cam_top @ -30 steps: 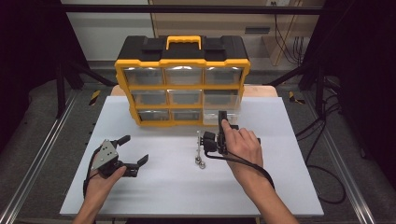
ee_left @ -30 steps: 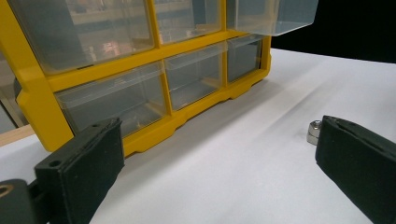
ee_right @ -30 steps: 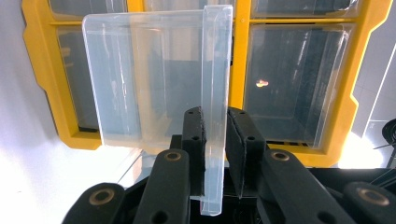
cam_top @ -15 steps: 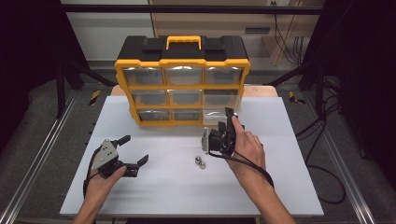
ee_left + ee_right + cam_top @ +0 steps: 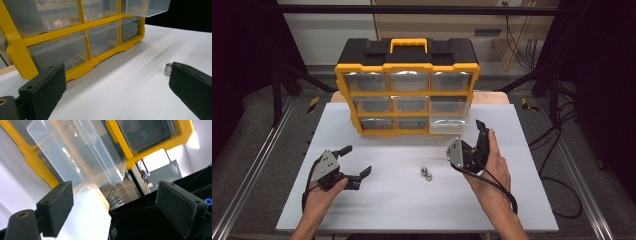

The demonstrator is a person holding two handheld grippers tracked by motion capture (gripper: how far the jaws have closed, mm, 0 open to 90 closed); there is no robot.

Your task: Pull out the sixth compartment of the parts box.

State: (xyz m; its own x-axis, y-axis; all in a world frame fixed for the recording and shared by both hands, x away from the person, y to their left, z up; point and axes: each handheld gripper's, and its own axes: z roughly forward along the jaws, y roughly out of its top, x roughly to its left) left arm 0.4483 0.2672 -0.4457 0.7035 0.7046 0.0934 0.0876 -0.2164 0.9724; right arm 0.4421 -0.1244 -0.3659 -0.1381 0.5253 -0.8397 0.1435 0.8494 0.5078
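Note:
A yellow-and-black drawer organizer (image 5: 407, 90) stands at the back of the white table (image 5: 522, 200). Its bottom-right clear drawer (image 5: 449, 123) is pulled out. Two small metal nuts (image 5: 426, 173) lie on the table in front of it. My right gripper (image 5: 477, 140) is held tilted above the table, right of the nuts and just below the drawer. It is open and holds nothing; its view (image 5: 117, 207) looks up at the clear drawer (image 5: 82, 157). My left gripper (image 5: 356, 161) rests open at the front left. One nut (image 5: 168, 69) sits just beyond its right jaw.
The organizer's other clear drawers (image 5: 100, 37) are pushed in. Metal frame rails (image 5: 257, 165) run along both sides of the table, and cables (image 5: 557, 165) hang off to the right. Bare table surface lies between the two grippers and along the front edge.
My right gripper has lifted off the table by the nuts and swung right and upward, tilting toward the pulled-out drawer. The nuts lie on the table. The left gripper has not moved.

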